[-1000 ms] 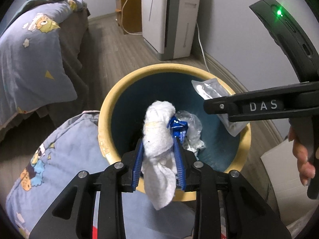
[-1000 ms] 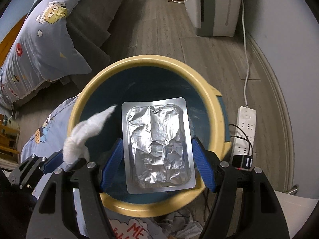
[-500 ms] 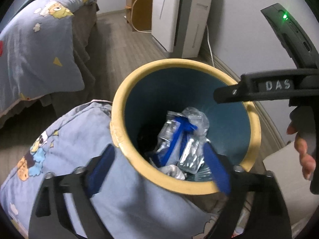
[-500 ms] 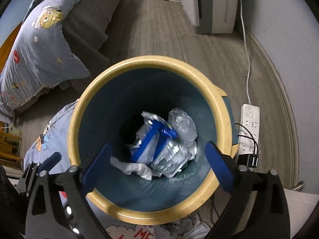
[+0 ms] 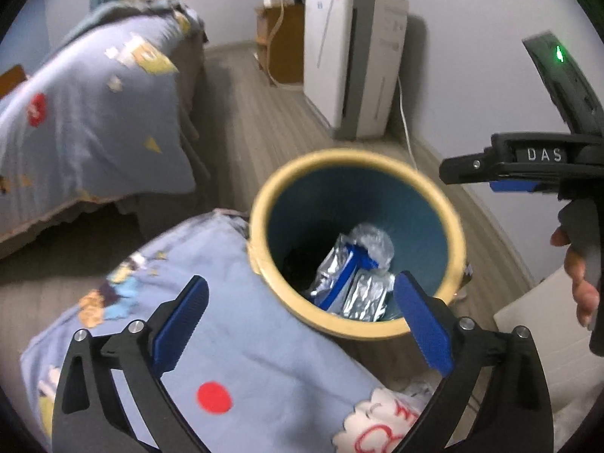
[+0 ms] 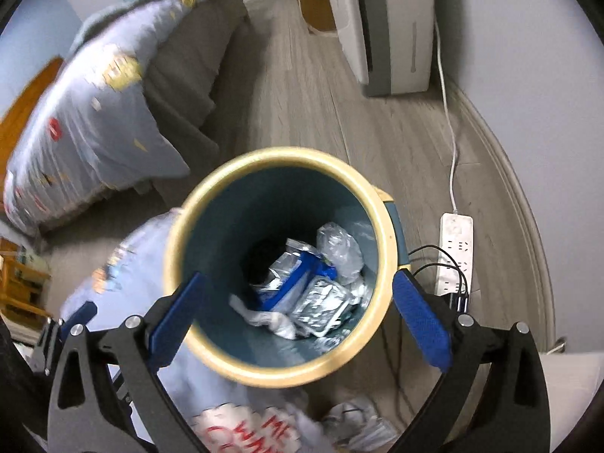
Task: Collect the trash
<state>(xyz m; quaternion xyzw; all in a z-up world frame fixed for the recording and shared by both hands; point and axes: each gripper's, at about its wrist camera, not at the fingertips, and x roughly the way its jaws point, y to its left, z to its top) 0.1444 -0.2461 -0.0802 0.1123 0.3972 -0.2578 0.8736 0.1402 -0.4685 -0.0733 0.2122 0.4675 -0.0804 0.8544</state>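
Both claws spread wide, holding nothing: left claw (image 5: 300,317), right claw (image 6: 298,311). Both angle down over the bin (image 6: 383,226). Foil packs (image 6: 321,298) and tissue (image 6: 270,319) lie inside.

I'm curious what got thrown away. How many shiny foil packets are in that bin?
2 that I can make out: one foil packet toward the bin's middle, beside the blue strip, another nearer the camera. More may be buried beneath the white tissue and clear plastic.

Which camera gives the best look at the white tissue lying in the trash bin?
The right wrist view. It looks almost straight down into the bin, so the white tissue shows beside the foil packets. In the left wrist view the bin's near rim hides that spot; only foil packets show.
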